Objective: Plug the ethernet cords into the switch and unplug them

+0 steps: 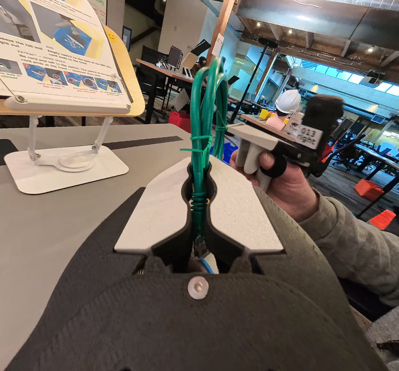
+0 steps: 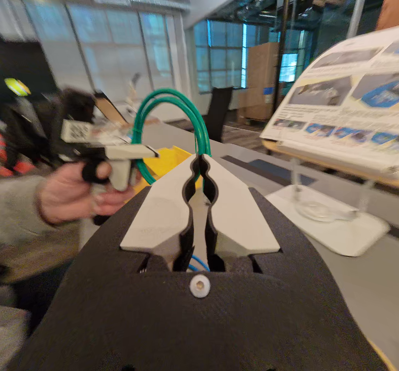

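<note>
A coiled green ethernet cord (image 1: 205,101), bound with green ties, is held up in the air above the grey table (image 1: 43,220). My left gripper (image 1: 199,162) is shut on it, with the ribbed green boot (image 1: 198,203) and plug end lying between its fingers. My right gripper (image 2: 199,155) has its tips closed on the far loop of the same cord (image 2: 172,95). The right gripper also shows in the left wrist view (image 1: 232,127), its tip at the cord. The left gripper (image 2: 155,154) shows in the right wrist view. No switch is in view.
A white stand with an instruction sheet (image 1: 64,58) rests on the table at the left, and shows at the right in the right wrist view (image 2: 345,112). A yellow bin (image 2: 168,162) and a blue bin (image 1: 226,149) sit beyond the cord. A blue cable (image 2: 199,261) lies below the fingers. The grippers' ends are close to 8 cm from one another.
</note>
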`<state>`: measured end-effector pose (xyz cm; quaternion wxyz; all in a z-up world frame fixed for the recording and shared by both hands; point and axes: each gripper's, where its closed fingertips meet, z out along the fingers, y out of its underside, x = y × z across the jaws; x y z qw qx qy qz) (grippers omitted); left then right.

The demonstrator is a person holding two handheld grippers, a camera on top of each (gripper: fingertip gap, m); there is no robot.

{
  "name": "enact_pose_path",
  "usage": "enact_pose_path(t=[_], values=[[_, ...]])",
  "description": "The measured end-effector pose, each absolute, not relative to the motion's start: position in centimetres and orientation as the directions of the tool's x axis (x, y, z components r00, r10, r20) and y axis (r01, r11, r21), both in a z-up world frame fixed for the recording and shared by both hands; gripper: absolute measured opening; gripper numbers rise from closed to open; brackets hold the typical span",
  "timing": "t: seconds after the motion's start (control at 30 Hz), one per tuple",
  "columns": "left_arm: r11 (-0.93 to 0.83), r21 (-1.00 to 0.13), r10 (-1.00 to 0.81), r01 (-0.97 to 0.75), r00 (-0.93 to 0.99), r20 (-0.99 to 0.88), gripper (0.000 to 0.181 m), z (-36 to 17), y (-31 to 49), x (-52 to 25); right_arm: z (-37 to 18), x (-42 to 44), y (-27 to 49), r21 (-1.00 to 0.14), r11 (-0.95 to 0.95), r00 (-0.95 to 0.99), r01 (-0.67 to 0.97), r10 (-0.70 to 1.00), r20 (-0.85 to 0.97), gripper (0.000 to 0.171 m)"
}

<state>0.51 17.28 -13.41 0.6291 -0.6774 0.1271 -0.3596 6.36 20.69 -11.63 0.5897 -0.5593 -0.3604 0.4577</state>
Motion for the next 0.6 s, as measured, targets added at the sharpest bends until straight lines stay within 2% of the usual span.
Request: enact_pose_path(t=[0.13,0.2,0.23,0.3,0.43,0.6], values=[[-0.148,-0.954,-0.610,0.261,0.735,0.295,0.006,-13.1,17.2,0.5,-11.7,6.2,20.7,-0.950,0.286,0.489,0.125,0.815,0.310,0.002],[-0.134,-0.965,-0.597,0.226,0.759,0.261,0.006,-13.0,17.1,0.7,-12.1,5.8,20.5,-0.889,0.385,0.502,0.247,0.734,0.457,0.020],[-0.127,-0.968,-0.592,0.215,0.767,0.248,0.006,-13.0,17.0,0.9,-12.2,5.7,20.6,-0.866,0.413,0.513,0.280,0.698,0.499,0.022],[-0.115,-0.976,-0.586,0.187,0.780,0.219,0.006,-12.9,16.8,1.2,-12.3,6.1,21.4,-0.828,0.434,0.560,0.355,0.611,0.560,0.008],[-0.095,-0.984,-0.605,0.148,0.777,0.175,0.006,-12.8,15.8,2.8,-12.6,6.4,22.1,-0.790,0.437,0.570,0.430,0.547,0.613,0.012],[-0.114,-0.986,-0.633,0.122,0.756,0.166,0.005,-13.8,14.6,5.8,-13.3,6.2,22.2,-0.747,0.456,0.542,0.484,0.514,0.665,0.002]])
